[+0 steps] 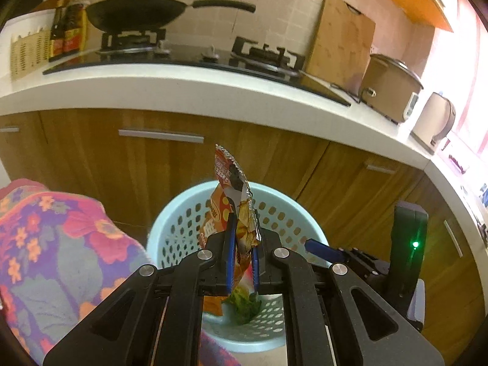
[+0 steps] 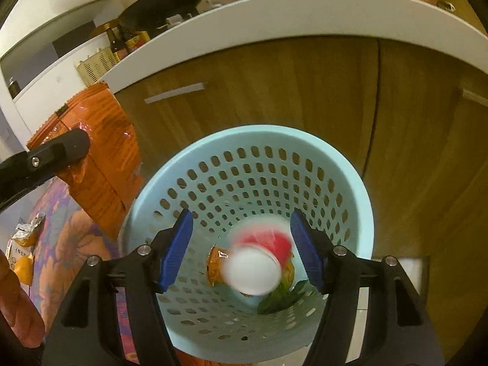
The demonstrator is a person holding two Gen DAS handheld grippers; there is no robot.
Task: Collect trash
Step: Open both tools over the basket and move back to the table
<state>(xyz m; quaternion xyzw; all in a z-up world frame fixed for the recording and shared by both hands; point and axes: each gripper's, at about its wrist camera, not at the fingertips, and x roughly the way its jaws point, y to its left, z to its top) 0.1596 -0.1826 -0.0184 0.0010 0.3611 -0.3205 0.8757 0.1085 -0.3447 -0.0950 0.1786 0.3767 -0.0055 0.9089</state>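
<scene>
My left gripper is shut on an orange snack wrapper and holds it upright over the light-blue perforated basket. The same wrapper shows at the left of the right wrist view. My right gripper is open above the basket. A blurred red and white cup is between its fingers, apart from them, in the basket's mouth. Orange wrappers and green leaves lie at the basket's bottom. The right gripper also shows at the right of the left wrist view.
A flowered cloth lies left of the basket, with a yellow packet on it. Wooden cabinet doors stand behind the basket. Above is a white counter with a stove, wok, sauce bottles, cutting board and rice cooker.
</scene>
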